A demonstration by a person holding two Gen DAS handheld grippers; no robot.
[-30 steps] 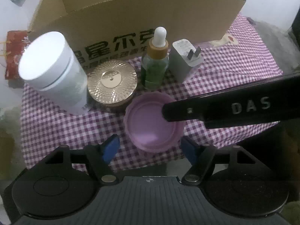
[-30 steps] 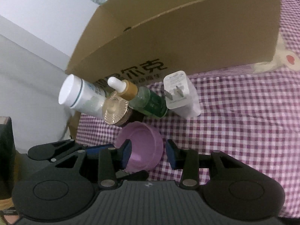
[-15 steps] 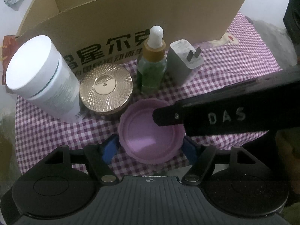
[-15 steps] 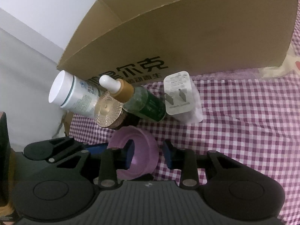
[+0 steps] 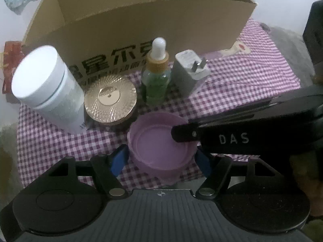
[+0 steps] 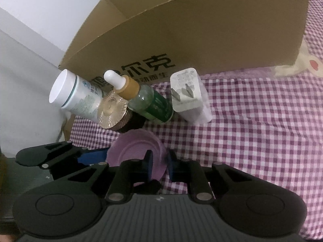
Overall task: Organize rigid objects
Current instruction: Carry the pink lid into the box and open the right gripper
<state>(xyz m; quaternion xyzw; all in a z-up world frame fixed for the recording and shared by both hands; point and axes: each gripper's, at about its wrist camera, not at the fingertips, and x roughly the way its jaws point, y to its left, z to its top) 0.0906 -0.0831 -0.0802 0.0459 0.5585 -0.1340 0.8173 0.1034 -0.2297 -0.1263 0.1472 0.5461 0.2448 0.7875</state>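
Nearest the cameras, a purple lid (image 5: 159, 141) lies open side up on the purple checked cloth (image 5: 238, 84) at the front edge of the desk. The left gripper (image 5: 161, 157) has its blue-padded fingers spread wide on either side of the lid, not pressing it. The right gripper (image 6: 159, 164) has its fingers drawn close together, pinching the lid's right rim, one finger inside the lid and one outside. Just behind the lid stand a round jar with a gold ribbed top (image 5: 110, 98) and, left of it, a tall white jar (image 5: 46, 88). A little further back are a green dropper bottle (image 5: 156, 74) with a white bulb and, to its right, a white plug adapter (image 5: 189, 70) with its prongs up. Behind them all stands an open cardboard box (image 5: 141, 30) with black printed characters.
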